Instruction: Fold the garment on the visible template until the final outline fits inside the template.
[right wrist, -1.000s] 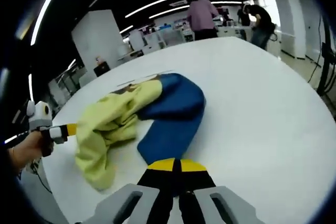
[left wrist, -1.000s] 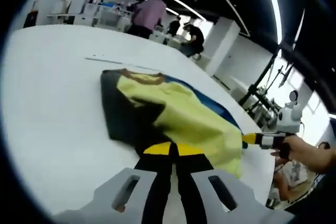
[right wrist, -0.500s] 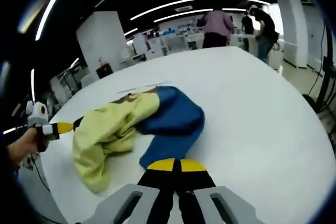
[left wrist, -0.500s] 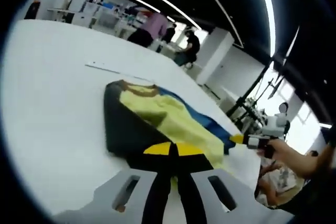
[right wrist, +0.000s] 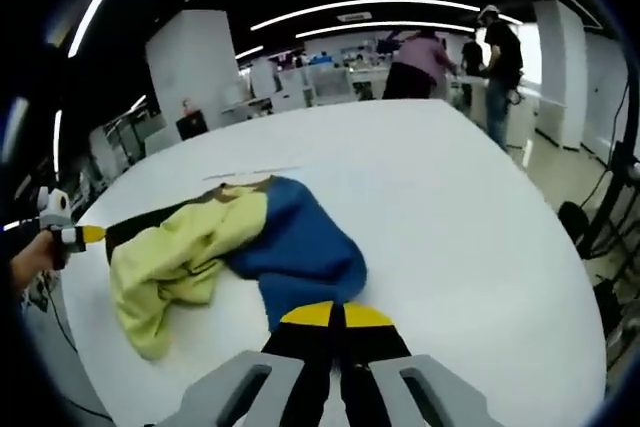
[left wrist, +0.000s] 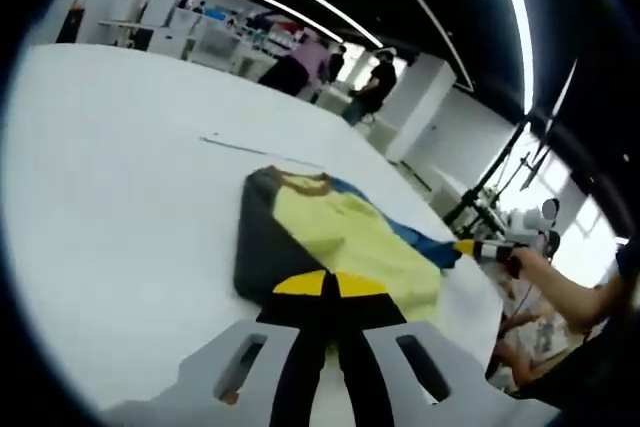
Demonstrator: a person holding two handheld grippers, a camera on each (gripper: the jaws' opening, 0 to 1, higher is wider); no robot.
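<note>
A garment with black, yellow and blue panels lies on the white table. In the left gripper view the garment [left wrist: 330,237] stretches away from my left gripper [left wrist: 325,285], which is shut on its black and yellow edge. My right gripper [left wrist: 478,247], held in a hand, comes in from the right and pinches the blue corner. In the right gripper view my right gripper [right wrist: 330,314] is shut on the blue edge of the garment [right wrist: 250,242]. At the far left, my left gripper [right wrist: 80,235] holds the black corner. A thin line [right wrist: 250,175] marks the table just beyond the collar.
The white table [left wrist: 110,167] runs wide on all sides, with its edge [right wrist: 560,277] curving away at the right. Several people stand at desks [right wrist: 440,52] far behind. Dark stands [left wrist: 490,182] rise beyond the table's far side.
The two grippers have drawn apart, each keeping its hold. The garment is pulled longer and lies flatter; the yellow part droops less. Both cameras have shifted.
</note>
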